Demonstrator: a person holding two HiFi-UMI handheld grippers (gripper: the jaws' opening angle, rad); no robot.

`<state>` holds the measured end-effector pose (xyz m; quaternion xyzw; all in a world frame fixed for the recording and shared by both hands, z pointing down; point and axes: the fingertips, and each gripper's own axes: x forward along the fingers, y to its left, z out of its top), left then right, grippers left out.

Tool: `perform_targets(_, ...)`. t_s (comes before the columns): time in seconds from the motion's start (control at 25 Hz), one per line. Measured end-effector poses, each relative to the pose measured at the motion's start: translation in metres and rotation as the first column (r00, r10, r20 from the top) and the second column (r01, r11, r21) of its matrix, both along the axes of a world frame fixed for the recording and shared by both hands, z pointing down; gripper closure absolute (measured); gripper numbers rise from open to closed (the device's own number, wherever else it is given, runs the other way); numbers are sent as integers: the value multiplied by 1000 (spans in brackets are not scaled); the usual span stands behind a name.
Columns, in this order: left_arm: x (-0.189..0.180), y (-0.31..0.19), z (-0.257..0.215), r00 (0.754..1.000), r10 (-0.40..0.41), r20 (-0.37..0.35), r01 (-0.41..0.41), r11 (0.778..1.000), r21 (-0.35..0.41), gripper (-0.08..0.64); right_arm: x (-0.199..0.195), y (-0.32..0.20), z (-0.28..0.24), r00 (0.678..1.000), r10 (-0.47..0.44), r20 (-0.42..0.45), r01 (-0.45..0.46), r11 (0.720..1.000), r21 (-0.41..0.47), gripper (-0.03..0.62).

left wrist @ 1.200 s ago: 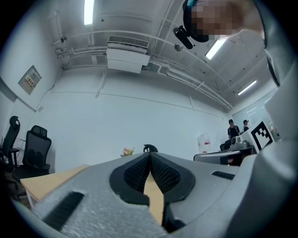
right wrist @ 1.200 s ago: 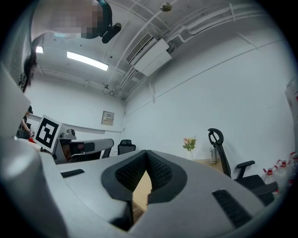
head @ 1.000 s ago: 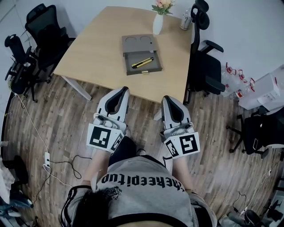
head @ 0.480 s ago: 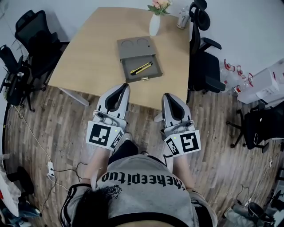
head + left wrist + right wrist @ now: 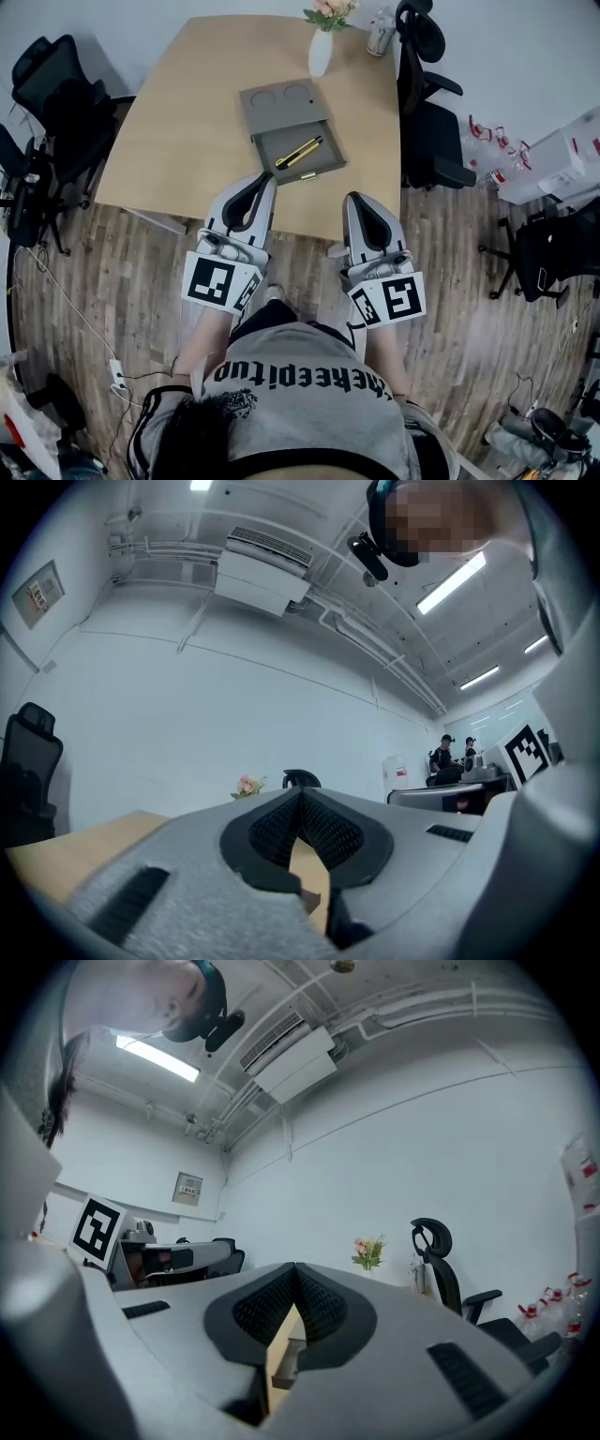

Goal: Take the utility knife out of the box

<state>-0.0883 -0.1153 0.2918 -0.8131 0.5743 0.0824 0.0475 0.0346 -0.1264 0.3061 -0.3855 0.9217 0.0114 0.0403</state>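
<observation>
A yellow utility knife (image 5: pixel 300 152) lies in the open drawer of a grey box (image 5: pixel 279 97) on the wooden table (image 5: pixel 178 131). My left gripper (image 5: pixel 262 180) is shut and empty, with its tip over the table's near edge, just short of the drawer. Over that same edge, to the right of the box, my right gripper (image 5: pixel 356 198) is shut on nothing. In the left gripper view the jaws (image 5: pixel 302 794) meet at the tip, with the tabletop behind them. The right gripper view shows its jaws (image 5: pixel 294 1269) closed, with the drawer's front seen through the gap below.
A white vase of flowers (image 5: pixel 321 49) and a can (image 5: pixel 380 37) stand at the table's far end. Black office chairs stand to the right (image 5: pixel 427 112) and left (image 5: pixel 52 103) of the table. White boxes and bottles (image 5: pixel 553 164) sit on the floor at right.
Both grippers and the person have moved forward towards the table. The box and knife now sit nearer, and the gripper tips have reached the table's near edge.
</observation>
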Motion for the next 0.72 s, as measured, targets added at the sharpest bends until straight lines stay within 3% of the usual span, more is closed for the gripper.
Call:
perform_targets(0.44, -36, -20, 4, 999, 41, -21, -41, 999, 1, 541, -32, -10, 4, 999, 50, -11, -50, 999, -3, 586)
perform_targets(0.72, -36, -28, 7, 998, 57, -31, -57, 998, -5, 541, -28, -16, 6, 997, 74, -20, -74, 997, -6, 586)
